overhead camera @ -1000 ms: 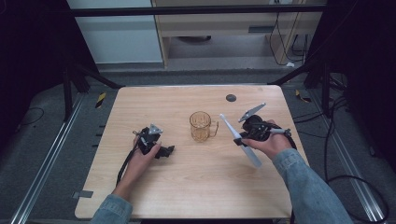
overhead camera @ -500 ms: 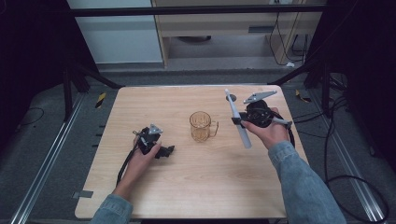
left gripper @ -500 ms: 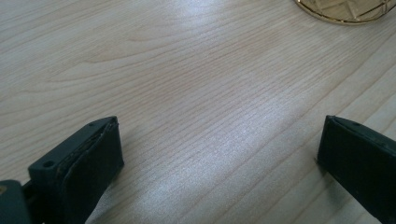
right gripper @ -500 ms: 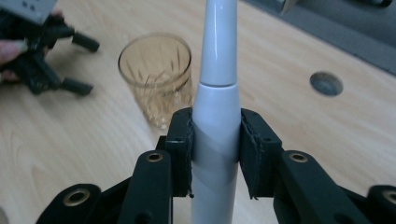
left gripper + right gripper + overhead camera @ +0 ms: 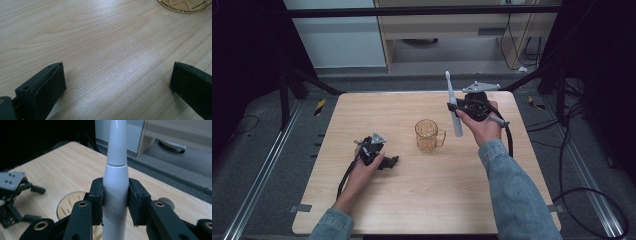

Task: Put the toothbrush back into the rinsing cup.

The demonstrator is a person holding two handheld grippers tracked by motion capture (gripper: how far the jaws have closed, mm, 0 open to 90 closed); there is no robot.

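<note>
Toothbrush held up, ready to go into the mug.
Right claw (image 5: 460,106) clamps the toothbrush (image 5: 452,105) near-upright at two o'clock of the mug (image 5: 428,135); next, probably lower it inside. Left claw (image 5: 117,82) rests wide on the table (image 5: 377,112).

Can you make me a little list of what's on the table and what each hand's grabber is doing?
table: light wooden table
cup: amber glass mug with a handle, upright near the middle
toothbrush: white electric toothbrush, held up off the table, roughly upright
right gripper: shut on the toothbrush, lifted beside the mug
left gripper: open, holding nothing, resting low on the table left of the mug
small thing: dark round object near the far edge; cannot tell what
</note>
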